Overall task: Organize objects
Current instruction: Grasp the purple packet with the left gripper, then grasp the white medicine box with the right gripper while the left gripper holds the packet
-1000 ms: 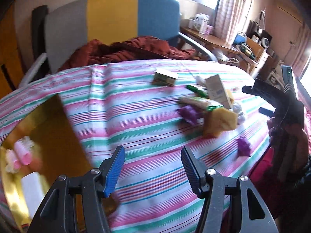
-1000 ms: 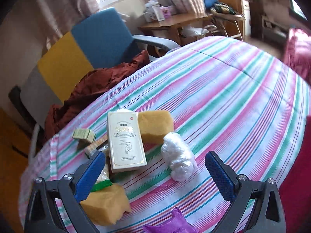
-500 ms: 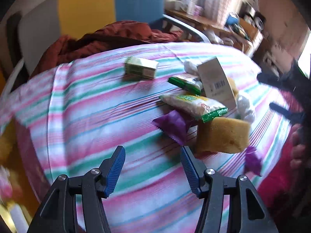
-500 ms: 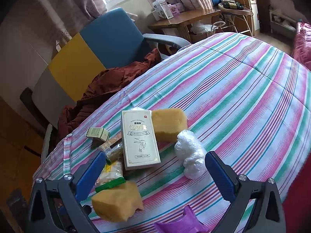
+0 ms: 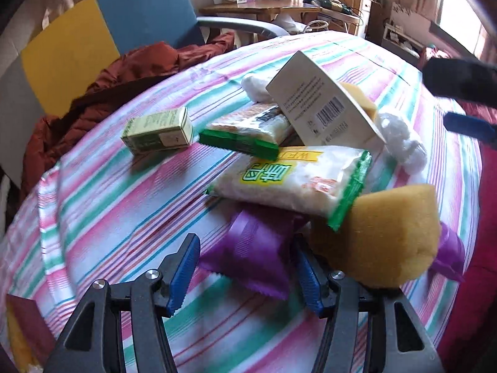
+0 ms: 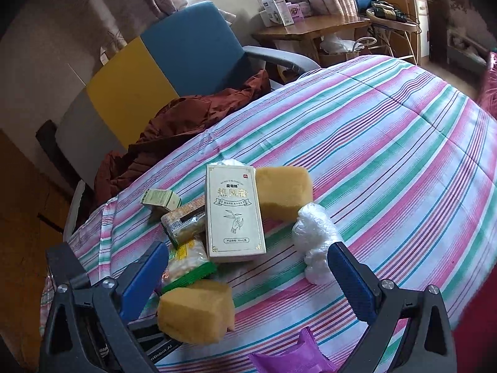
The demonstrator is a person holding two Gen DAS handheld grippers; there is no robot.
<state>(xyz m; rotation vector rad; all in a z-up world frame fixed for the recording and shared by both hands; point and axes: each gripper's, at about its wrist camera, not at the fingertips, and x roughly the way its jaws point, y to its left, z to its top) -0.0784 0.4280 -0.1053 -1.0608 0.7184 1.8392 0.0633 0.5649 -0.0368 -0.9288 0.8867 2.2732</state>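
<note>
My left gripper point(image 5: 247, 275) has its blue pads spread apart with nothing clamped; a purple packet point(image 5: 253, 259) lies on the striped cloth point(image 5: 102, 205) between them, and I cannot tell whether either pad touches it. Just right of it sits a yellow sponge point(image 5: 385, 236), and on top of the packet rests a white snack bag point(image 5: 292, 178) with green edges. Beyond that lie a green-ended cracker pack point(image 5: 248, 130), a tilted white box point(image 5: 323, 108) and, set apart to the left, a small green carton point(image 5: 158, 132). My right gripper point(image 6: 248, 279) is also wide open and empty, hovering over the same pile, with a crumpled plastic wad point(image 6: 316, 236) near its right pad and a second sponge point(image 6: 284, 191) behind the box
</note>
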